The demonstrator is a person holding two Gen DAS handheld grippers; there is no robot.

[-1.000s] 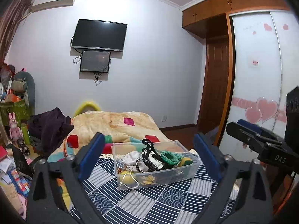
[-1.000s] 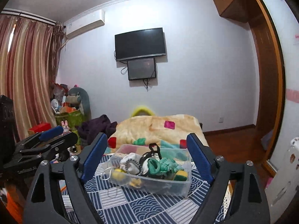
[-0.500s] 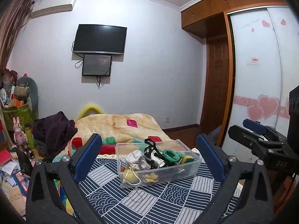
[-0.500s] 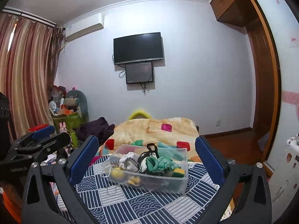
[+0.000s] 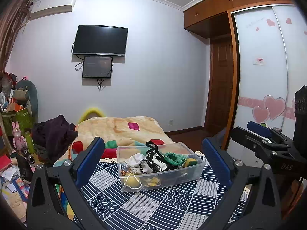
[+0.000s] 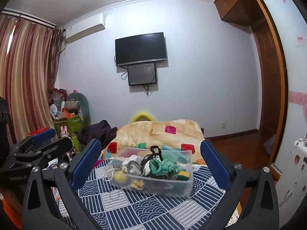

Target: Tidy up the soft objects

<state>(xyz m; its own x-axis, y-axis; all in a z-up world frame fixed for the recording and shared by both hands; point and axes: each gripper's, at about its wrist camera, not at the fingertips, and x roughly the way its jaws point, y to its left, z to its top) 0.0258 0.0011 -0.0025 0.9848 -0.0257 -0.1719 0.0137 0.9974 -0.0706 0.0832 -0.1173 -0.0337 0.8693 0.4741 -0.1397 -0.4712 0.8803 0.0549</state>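
A clear plastic box (image 5: 189,174) stands on a blue and white patterned cloth (image 5: 153,207) on the bed. It holds several soft items: a white pouch (image 5: 135,158), a black strap (image 5: 151,149), green cord (image 5: 173,158), a yellow ball (image 5: 129,181) with a white string. The box also shows in the right wrist view (image 6: 178,186). My left gripper (image 5: 153,163) is open and empty, held back from the box. My right gripper (image 6: 150,163) is open and empty, also short of the box. Each gripper shows at the edge of the other's view.
A beige blanket (image 5: 119,128) with coloured squares covers the bed behind the box. Dark clothes (image 5: 53,134) lie at its left. Cluttered toys and bags (image 5: 17,118) stand at the far left. A wardrobe with heart stickers (image 5: 268,95) is on the right.
Both grippers have drawn back and risen a little, so the box sits slightly lower and smaller in view. Both stay open. The box and its contents have not moved.
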